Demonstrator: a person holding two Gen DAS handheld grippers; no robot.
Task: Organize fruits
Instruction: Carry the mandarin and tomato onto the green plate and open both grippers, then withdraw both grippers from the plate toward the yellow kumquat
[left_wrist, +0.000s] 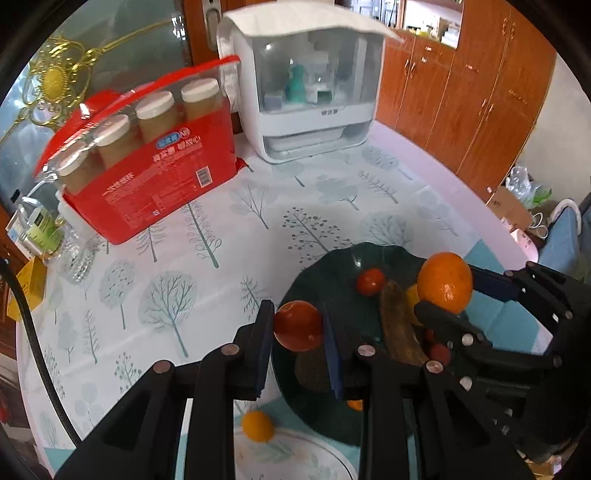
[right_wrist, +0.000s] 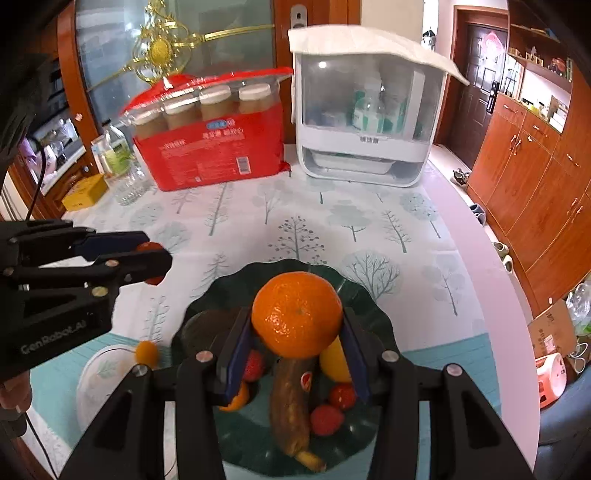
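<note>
Mid-transfer above the dark green scalloped plate (right_wrist: 369, 295), the left gripper (left_wrist: 299, 325) clamps a small red tomato-like fruit (left_wrist: 298, 325) and the right gripper (right_wrist: 297, 325) a round orange (right_wrist: 297, 314), next probably needing placement.

I see a bright orange mandarin (right_wrist: 297, 314) over my dark green plate (right_wrist: 373, 314), beside a browned banana (right_wrist: 290, 406). Tablecloth (right_wrist: 295, 221): pale, grey-teal tree print. Red carton (right_wrist: 218, 147) behind.

Banana (right_wrist: 290, 402) lies in dish (right_wrist: 373, 314), plate (right_wrist: 92, 384) left.
</note>
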